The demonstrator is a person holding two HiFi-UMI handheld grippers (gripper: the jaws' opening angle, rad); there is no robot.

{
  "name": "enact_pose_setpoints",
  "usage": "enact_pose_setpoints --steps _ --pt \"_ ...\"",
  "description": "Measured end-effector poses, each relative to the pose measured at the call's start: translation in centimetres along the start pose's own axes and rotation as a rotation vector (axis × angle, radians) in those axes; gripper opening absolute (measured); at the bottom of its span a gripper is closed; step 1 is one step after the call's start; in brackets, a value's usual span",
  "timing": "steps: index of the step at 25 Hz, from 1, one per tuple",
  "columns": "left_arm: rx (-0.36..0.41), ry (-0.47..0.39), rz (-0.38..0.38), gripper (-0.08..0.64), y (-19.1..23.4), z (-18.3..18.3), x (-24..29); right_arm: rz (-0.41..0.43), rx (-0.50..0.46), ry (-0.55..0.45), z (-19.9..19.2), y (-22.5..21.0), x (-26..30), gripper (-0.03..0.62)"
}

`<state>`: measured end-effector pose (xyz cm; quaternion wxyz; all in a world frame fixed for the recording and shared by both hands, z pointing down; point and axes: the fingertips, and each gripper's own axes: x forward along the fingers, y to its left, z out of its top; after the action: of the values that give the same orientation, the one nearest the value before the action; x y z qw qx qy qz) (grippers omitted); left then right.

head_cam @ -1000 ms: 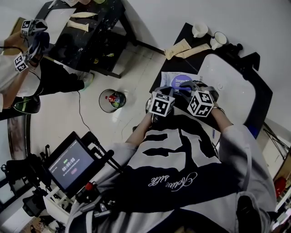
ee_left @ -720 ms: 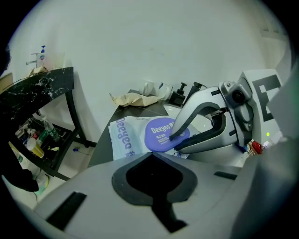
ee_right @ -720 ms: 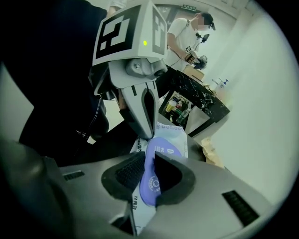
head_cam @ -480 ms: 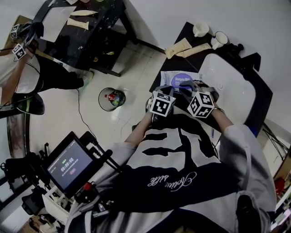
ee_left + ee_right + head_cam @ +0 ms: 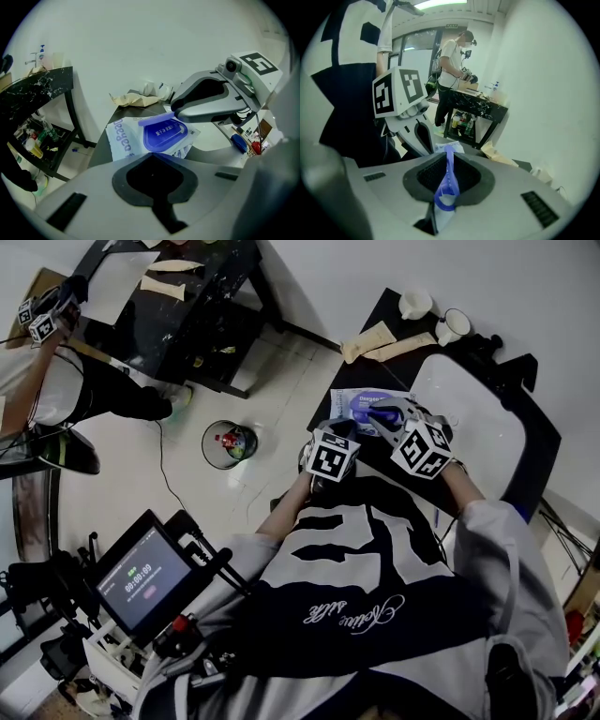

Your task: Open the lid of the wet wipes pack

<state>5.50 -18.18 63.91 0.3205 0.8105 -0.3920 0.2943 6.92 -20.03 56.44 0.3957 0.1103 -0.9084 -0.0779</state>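
The white wet wipes pack lies on the black table in front of me; its blue lid is hinged up at one edge. My right gripper is shut on that lid edge. In the right gripper view the lid stands edge-on between the pads, above the pack. Seen from the left gripper view, the right gripper pinches the lid's far corner. My left gripper is shut at the pack's near edge; contact with the pack is hidden.
A white sink adjoins the pack on the right. Two cups and tan cloths lie at the table's back. A bin stands on the floor. Another person works at a black bench.
My right gripper has shifted slightly right and up, tilting the blue lid up with it. The left gripper has stayed in place. The person at the far bench has raised both grippers.
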Motion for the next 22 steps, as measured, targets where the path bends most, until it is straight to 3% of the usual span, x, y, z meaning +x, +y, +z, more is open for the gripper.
enact_pose_setpoints --steps 12,17,22 --pt "-0.005 -0.001 -0.019 -0.002 0.2 0.3 0.1 -0.168 0.151 -0.068 0.8 -8.2 0.9 0.043" --pt "-0.008 -0.004 -0.025 -0.002 0.3 0.4 0.2 -0.223 0.163 0.002 -0.9 -10.6 3.2 0.008" --pt "-0.005 -0.002 -0.02 -0.002 0.4 0.3 0.3 -0.226 0.204 0.088 -3.1 -11.6 5.6 0.006"
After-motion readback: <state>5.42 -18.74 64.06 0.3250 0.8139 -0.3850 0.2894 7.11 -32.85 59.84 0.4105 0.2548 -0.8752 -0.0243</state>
